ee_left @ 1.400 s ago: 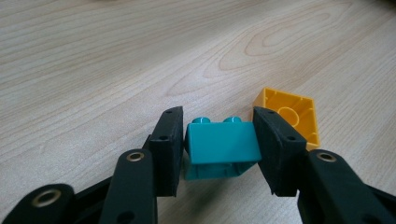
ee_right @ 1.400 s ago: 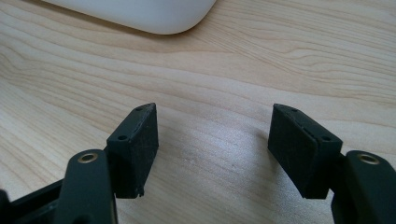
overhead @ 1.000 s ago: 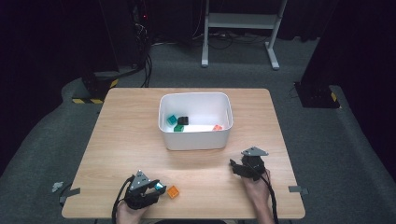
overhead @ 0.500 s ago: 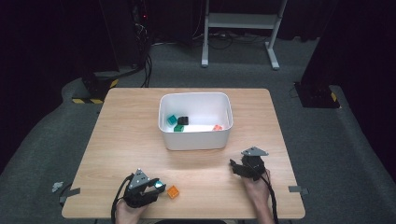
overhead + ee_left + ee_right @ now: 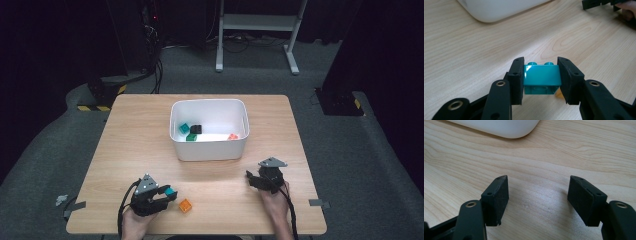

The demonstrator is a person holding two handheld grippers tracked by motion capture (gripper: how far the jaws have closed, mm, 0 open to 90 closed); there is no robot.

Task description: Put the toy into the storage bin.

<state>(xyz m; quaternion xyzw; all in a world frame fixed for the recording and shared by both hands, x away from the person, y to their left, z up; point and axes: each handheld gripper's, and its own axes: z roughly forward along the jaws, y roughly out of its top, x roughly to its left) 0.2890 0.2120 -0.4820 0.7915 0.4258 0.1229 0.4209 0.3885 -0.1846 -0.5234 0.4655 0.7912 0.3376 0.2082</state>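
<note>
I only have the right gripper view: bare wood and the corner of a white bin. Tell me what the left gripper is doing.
Observer: The left gripper is shut on a teal brick, studs up, just above the table.
Operator: Report what else is loose on the table.
Observer: One orange brick lies beside the left gripper, on the side toward yours.
Operator: Give me the bin's contents.
Observer: The white bin holds a teal piece, a green one, a black one and an orange one.
Operator: Place my gripper for me.
Observer: The right gripper sits near the table's front edge, fingers open, pointing toward the left gripper.
</note>
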